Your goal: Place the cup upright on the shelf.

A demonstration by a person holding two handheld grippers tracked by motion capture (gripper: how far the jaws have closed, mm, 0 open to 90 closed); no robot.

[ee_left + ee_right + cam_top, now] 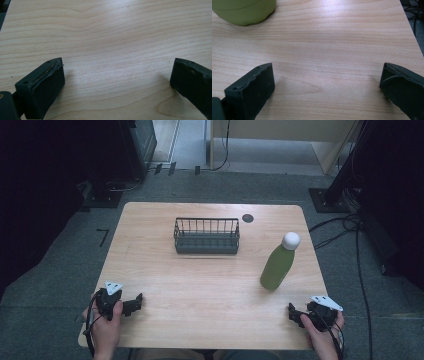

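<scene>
A green bottle [278,265] with a white cap stands upright on the right half of the wooden table [210,285]. A dark wire basket [206,236] sits at the table's far middle. My left gripper [136,303] rests at the near left edge, held by a hand, jaws wide open with bare wood between them [117,72]. At the near right corner my right gripper [292,312] also stands open, nothing between its jaws [327,75]. In the right gripper view the bottle's base [244,11] lies ahead at upper left, well apart from the jaws.
A small dark round spot [248,218] marks the table's far side, right of the basket. Around the table lies grey floor with cables [345,227] at the right and dark equipment stands at the back left and right.
</scene>
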